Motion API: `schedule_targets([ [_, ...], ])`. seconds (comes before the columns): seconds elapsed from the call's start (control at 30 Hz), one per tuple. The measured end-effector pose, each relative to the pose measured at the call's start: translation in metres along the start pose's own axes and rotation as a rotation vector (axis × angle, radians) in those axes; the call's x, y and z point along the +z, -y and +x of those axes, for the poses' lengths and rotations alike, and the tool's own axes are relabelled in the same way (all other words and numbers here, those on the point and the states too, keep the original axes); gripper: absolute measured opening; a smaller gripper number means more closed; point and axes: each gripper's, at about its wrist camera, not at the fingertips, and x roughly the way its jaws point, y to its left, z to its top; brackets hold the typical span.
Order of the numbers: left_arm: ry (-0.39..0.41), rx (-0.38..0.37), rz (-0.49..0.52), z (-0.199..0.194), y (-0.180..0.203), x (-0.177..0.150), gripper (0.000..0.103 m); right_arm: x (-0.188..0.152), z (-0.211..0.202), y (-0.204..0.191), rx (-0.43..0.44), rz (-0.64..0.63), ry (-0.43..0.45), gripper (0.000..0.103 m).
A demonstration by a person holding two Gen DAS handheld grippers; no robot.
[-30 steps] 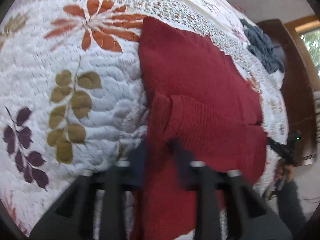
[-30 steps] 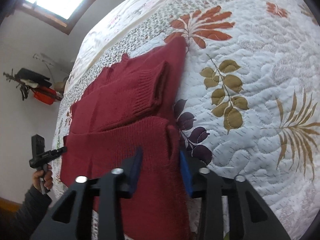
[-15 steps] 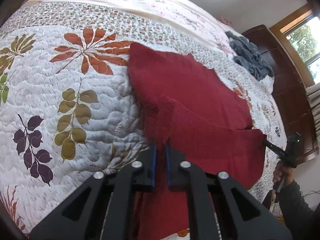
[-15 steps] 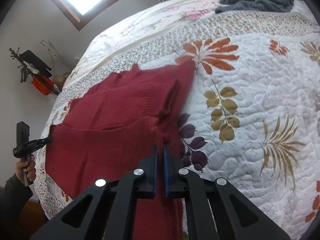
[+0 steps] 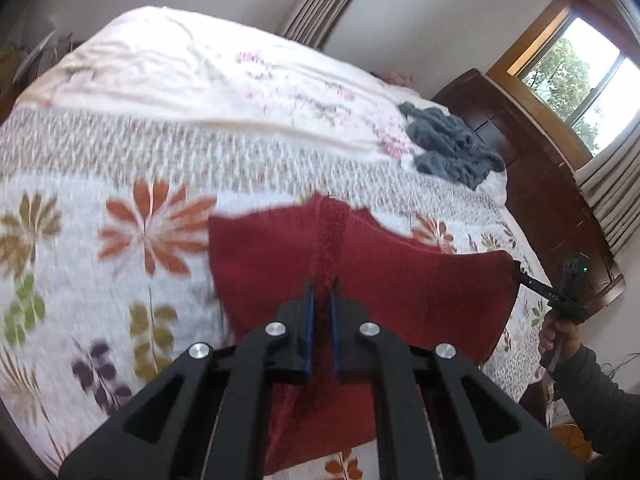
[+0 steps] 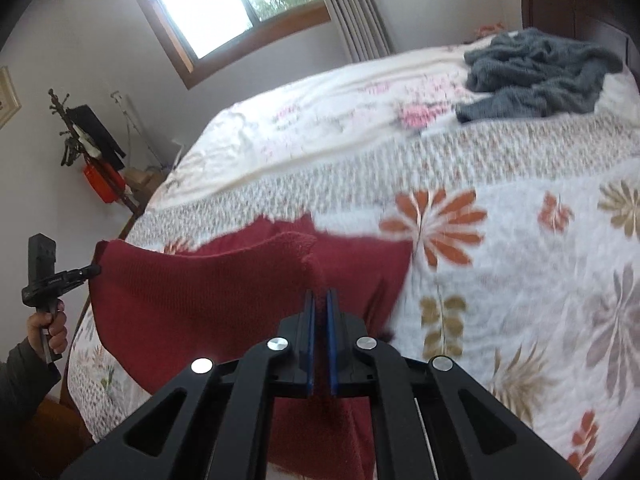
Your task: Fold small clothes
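the left tongs [image 5: 321,292] and the right tongs [image 6: 321,304] are each closed tight on one corner of the red sweater [image 5: 400,280], which hangs lifted between them above the bed [image 5: 120,152], probably to carry its edge over for a fold.

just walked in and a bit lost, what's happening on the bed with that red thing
A person is folding a red knit sweater on a quilted bedspread, holding a claw in each hand. The left claw and the right claw are each shut on an edge of the sweater, which is lifted off the bed between them. A crumpled grey garment lies further up the bed, untouched.
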Motion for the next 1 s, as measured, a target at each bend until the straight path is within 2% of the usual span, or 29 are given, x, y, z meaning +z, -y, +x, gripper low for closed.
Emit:
schedule_targets([
  [0.23, 0.011, 0.020, 0.012, 0.035, -0.009, 0.070, 0.005, 0.064, 0.029, 0.020, -0.027, 0.044, 0.052, 0.004],
  [0.47, -0.057, 0.071, -0.037, 0.108, -0.035, 0.119, 0.005, 0.104, 0.092, 0.042, -0.083, 0.072, 0.008, 0.004],
  [0.7, -0.207, 0.146, -0.152, 0.188, -0.085, 0.118, 0.005, 0.108, 0.174, 0.063, -0.144, 0.104, -0.115, 0.004],
  [0.83, -0.302, 0.191, -0.229, 0.220, -0.113, 0.106, 0.005, 0.094, 0.219, 0.088, -0.190, 0.179, -0.236, 0.004],
  [0.93, -0.310, 0.177, -0.262, 0.227, -0.122, 0.102, 0.004, 0.082, 0.231, 0.099, -0.209, 0.203, -0.267, 0.004],
  [1.0, -0.283, 0.154, -0.269, 0.222, -0.122, 0.104, 0.004, 0.081, 0.227, 0.100, -0.198, 0.205, -0.247, 0.004],
])
